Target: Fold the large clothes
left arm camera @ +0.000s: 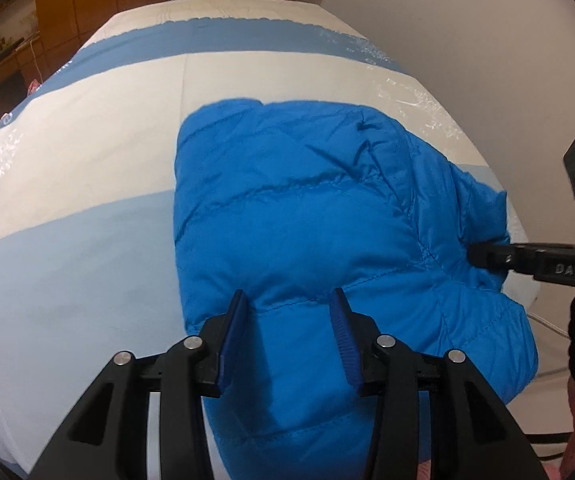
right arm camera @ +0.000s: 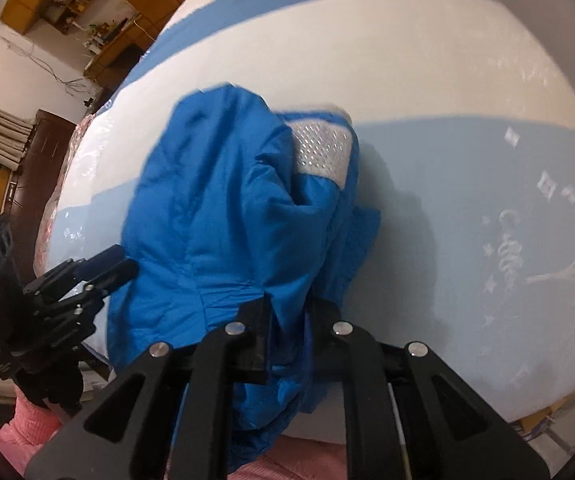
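A bright blue quilted jacket (left arm camera: 307, 216) lies bunched and partly folded on the bed. My left gripper (left arm camera: 291, 300) is open, its blue pads on either side of the jacket's near part, over the fabric. My right gripper (right arm camera: 287, 312) is shut on a fold of the jacket (right arm camera: 223, 208); a white mesh lining patch (right arm camera: 323, 152) shows at the top. In the left wrist view the right gripper (left arm camera: 483, 256) comes in from the right, clamped on the jacket's right edge. In the right wrist view the left gripper (right arm camera: 107, 268) touches the jacket's left side.
The bed cover (left arm camera: 87, 168) has white, light blue and darker blue bands. A white wall (left arm camera: 467, 20) runs along the right. Wooden cabinets (left arm camera: 71, 4) and a desk (right arm camera: 107, 52) stand beyond the bed. My pink sleeve (right arm camera: 27, 424) is at the near edge.
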{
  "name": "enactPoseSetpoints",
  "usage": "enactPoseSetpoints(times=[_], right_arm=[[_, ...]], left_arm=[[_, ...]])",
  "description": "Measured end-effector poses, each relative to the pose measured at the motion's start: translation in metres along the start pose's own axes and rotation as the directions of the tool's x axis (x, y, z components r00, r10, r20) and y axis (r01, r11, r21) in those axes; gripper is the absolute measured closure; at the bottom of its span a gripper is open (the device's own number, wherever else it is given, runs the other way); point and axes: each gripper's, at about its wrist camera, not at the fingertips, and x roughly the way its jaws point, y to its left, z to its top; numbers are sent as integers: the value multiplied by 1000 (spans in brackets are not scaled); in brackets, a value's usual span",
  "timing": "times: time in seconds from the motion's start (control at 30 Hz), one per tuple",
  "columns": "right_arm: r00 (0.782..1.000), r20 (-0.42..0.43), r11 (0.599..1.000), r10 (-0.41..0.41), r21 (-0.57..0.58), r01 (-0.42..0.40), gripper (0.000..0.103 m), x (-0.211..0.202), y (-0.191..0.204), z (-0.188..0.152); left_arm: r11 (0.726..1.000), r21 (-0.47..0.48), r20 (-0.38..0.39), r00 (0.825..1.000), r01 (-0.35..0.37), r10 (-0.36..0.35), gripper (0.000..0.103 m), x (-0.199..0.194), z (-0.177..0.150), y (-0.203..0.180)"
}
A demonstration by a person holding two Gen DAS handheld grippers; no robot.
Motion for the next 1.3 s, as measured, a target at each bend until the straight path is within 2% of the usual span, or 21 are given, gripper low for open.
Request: enactPoseSetpoints(times=[0.17,0.27,0.3,0.37,0.47,0.53,0.6,0.7,0.77,0.83,1.03,1.17,1.3], right_arm=[[1000,-20,1000,17,17,-17,87,34,-13,2],[1000,-23,1000,16,21,-16,86,34,-13,0],[1000,-24,1000,5,11,-5,85,30,-10,1],[999,-17,999,-45,-15,44,76,18,-2,-1],[988,66,986,-142,-80,147,74,-14,17,-2],[984,107,981,-142,-116,154,74,-32,31,-5],[988,120,979,-94,-167,113,74,-46,51,-11],[997,72,970,-35,-238,51,74,-43,77,-21],[998,41,963,-38,-264,48,77,-34,84,-29],[997,16,956,-79,-282,81,78,-22,89,-36],[989,-15,962,-150,-233,143,89,0,75,-48],[987,-33,971,-155,-191,145,90,19,63,-57],[991,-40,982,-125,-149,117,90,37,50,-62]], left_arm=[[999,23,26,999,-32,31,58,14,-8,-4],[999,26,26,999,-42,41,58,15,-6,-4],[999,18,20,999,-37,37,58,13,-5,-4],[999,-8,-3,999,-36,36,58,9,0,-1],[998,-24,9,998,-61,61,59,-12,2,2],[997,6,36,996,-80,80,59,-31,1,1],[996,19,40,996,-83,82,59,-41,-2,-1],[997,19,18,997,-73,73,59,-43,-7,-4],[998,14,1,998,-66,66,59,-41,-13,-6],[998,11,-10,998,-66,66,59,-38,-17,-7],[999,-15,-72,997,-38,37,57,-18,-28,0],[1000,-17,-96,995,-24,22,55,-8,-31,5],[1000,9,-113,993,-26,26,54,0,-36,5]])
